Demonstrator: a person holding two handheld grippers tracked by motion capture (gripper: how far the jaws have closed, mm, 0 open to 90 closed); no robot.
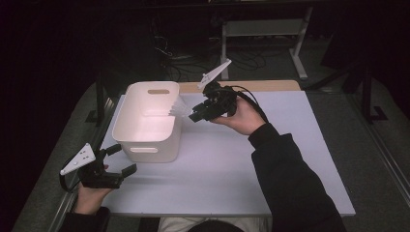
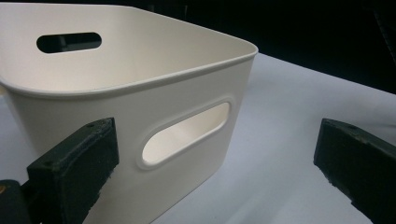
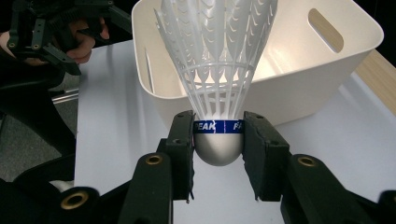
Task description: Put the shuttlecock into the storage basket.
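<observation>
The right gripper [image 3: 218, 140] is clamped on a white shuttlecock [image 3: 217, 70] at its cork, skirt over the white bin's [image 1: 145, 140] rim. The left gripper [image 1: 116, 159] rests with jaws wide apart, holding nothing, just beside the bin.

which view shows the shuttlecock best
The right gripper view: the shuttlecock is close up, its cork clamped between the right gripper jaws, skirt toward the bin. The high view shows it small and pale at the bin's rim.

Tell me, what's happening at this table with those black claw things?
A person holds a two-jaw gripper in each hand. The right gripper is clamped on the rounded base of a white shuttlecock, its skirt pointing over the rim of a white bin on the table. The left gripper waits open beside the bin's near wall, holding nothing.
</observation>
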